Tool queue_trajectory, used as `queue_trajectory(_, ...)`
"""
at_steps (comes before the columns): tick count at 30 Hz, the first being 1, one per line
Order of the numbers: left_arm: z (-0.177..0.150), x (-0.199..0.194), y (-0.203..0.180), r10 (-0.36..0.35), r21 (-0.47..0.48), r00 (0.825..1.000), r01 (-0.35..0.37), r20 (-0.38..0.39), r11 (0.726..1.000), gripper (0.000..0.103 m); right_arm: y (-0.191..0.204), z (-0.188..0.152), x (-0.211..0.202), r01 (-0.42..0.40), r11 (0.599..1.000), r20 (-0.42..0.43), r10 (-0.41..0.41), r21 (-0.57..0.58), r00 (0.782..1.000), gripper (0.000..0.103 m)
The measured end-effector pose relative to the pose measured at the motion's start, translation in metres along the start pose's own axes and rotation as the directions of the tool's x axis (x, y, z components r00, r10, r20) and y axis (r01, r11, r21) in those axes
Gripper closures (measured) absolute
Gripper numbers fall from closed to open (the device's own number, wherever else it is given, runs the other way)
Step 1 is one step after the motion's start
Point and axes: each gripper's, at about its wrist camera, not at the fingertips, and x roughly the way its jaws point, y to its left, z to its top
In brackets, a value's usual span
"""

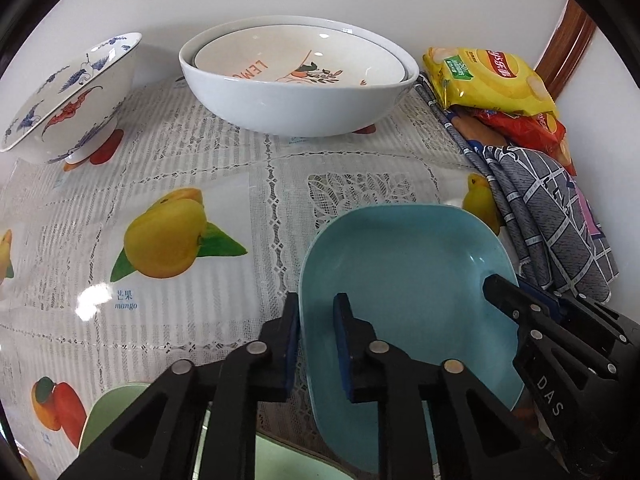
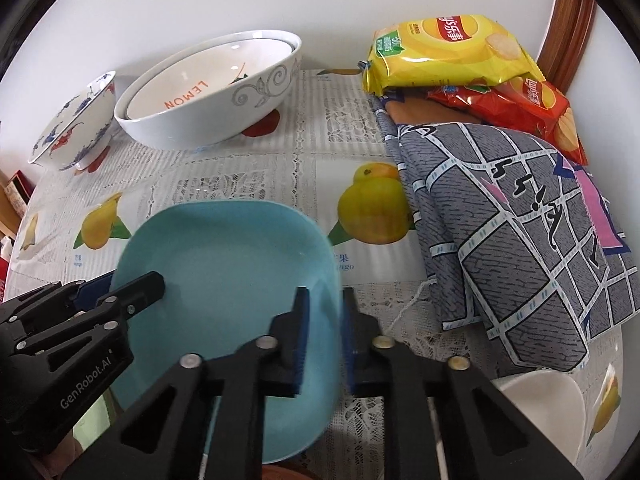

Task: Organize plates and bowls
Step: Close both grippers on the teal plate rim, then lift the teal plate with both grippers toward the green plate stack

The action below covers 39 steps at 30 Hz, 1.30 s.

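Both grippers are on the blue plate (image 1: 404, 276) right now. Left gripper (image 1: 316, 320) has its fingers straddling the plate's left rim, one pad outside, one inside the well, and I read it as clamped on that rim. Right gripper (image 2: 324, 316) does the same on the opposite edge, pads pinching the rim at about 3 o'clock of the plate (image 2: 224, 280). So it's a two-handed hold. Whether the plate is off the tablecloth (image 1: 200, 168) or resting on it, I cannot tell.

At 7 o'clock in the left view a pale green dish (image 1: 108, 408) peeks out beside the gripper; in the right view a white dish (image 2: 540, 404) sits at 4 o'clock. Moving out, the grey patterned cloth (image 2: 500, 220) lies at 2 o'clock, just beside the plate.

Farther back at 12 o'clock in the left view stands the big white bowl (image 1: 296, 96) with the lemon plate (image 1: 296, 56) nested inside. The crane-pattern bowl (image 1: 68, 100) is at 10 o'clock, and the yellow chip bag (image 2: 452, 52) lies on top of the red chip bag (image 2: 520, 104) at the far right.

My read: this is the carry step for the blue plate, and stacking is unfinished. Next I'd want both grips level and moving together toward a stack, probably the nested bowl, clearing the bowl's rim.
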Motion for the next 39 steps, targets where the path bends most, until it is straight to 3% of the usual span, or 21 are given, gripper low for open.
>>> queue_trajectory(6,0.002,-0.013,-0.001,0.011,0.002,0.999,-0.011,0.052,1.0,0.094,-0.002,0.002,-0.008,0.002,1.0,0.055,-0.003,0.009,0.998,0.098)
queue_trajectory(17,-0.004,-0.079,-0.006,-0.002,0.008,0.988,0.001,0.152,1.0,0.094,-0.007,-0.002,-0.072,-0.046,0.997,0.187,0.033,0.066,0.982,0.1)
queue_trajectory(25,-0.027,-0.132,-0.009,-0.007,0.02,0.978,0.003,0.209,1.0,0.094,-0.009,-0.024,-0.121,-0.077,0.992,0.251,0.05,0.098,0.967,0.1)
queue_trajectory(39,-0.068,-0.189,-0.009,-0.033,0.006,0.964,0.032,0.263,0.999,0.094,-0.005,-0.069,-0.183,-0.121,0.985,0.305,0.077,0.127,0.949,0.1)
